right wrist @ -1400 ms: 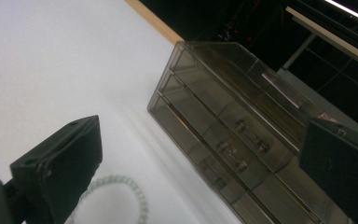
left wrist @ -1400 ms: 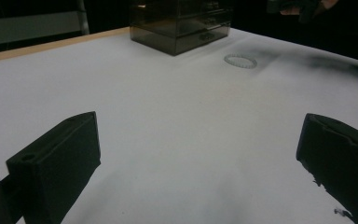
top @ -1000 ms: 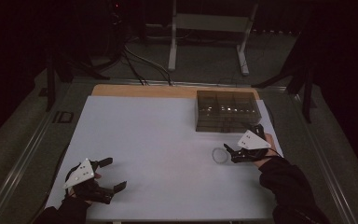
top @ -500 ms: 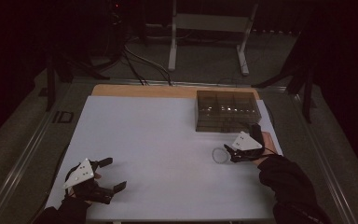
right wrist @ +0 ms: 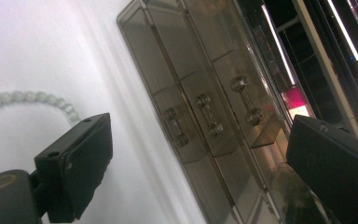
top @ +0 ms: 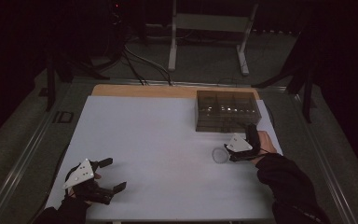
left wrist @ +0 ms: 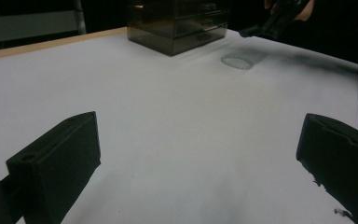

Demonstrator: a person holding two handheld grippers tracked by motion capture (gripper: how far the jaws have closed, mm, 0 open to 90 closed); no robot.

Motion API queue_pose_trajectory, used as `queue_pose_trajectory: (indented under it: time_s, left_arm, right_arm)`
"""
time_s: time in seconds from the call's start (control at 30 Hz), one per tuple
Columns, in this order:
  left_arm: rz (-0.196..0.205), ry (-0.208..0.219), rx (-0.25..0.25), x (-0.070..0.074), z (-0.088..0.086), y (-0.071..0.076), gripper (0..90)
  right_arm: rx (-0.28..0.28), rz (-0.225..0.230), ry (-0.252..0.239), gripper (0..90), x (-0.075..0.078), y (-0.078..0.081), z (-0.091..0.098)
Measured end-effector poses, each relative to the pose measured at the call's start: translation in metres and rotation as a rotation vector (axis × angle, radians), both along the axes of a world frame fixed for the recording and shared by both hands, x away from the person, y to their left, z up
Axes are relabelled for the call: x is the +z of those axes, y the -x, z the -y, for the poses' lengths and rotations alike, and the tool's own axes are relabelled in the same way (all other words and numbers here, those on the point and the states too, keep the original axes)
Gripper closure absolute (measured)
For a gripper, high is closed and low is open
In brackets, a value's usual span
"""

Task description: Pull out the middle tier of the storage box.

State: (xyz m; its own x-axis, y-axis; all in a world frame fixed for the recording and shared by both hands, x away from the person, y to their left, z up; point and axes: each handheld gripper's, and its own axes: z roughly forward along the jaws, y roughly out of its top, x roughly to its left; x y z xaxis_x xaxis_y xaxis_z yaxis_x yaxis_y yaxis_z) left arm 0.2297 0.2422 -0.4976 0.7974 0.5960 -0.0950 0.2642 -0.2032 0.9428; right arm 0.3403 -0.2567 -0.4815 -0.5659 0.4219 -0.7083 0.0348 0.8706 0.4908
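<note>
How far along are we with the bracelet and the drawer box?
Early. The bead bracelet lies loose on the white table. The right gripper, open, hovers beside it, facing the drawer box, whose drawers look closed. The left gripper waits open. Grasping and stowing remain.

Each hand carries a black gripper topped by a grey three-cornered plate dotted with small dark marks. The left gripper [top: 109,175], at seven o'clock on the table, ends in two blocky black jaws, each with a round hole near its base. The right gripper [top: 227,152], at four o'clock, matches it, and that arm wears a dark sleeve [top: 286,182].
</note>
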Motion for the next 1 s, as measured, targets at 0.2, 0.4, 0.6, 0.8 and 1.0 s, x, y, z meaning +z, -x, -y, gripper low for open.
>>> queue_pose_trajectory:
  time_s: [0.2, 0.4, 0.6, 0.8, 1.0]
  left_arm:
    - [0.0, -0.001, 0.002, 0.0, 0.0, 0.0, 1.1]
    - [-0.001, 0.007, 0.005, 0.0, 0.0, 0.0, 1.1]
    - [-0.003, 0.005, 0.004, 0.0, 0.0, 0.0, 1.1]
    - [-0.006, 0.004, 0.005, -0.001, -0.001, 0.0, 1.1]
    - [-0.004, 0.0, 0.005, 0.0, 0.0, 0.0, 1.1]
  right_arm:
    - [-0.012, 0.025, 0.049, 14.7, -0.001, -0.004, -0.005]
    - [-0.016, 0.051, 0.112, 18.2, -0.003, -0.006, -0.01]
    - [-0.001, 0.062, 0.18, 22.1, -0.007, -0.009, -0.013]
    - [-0.001, 0.065, 0.272, 27.9, -0.015, -0.01, -0.017]
    - [-0.023, 0.095, 0.342, 35.4, -0.022, -0.012, -0.02]
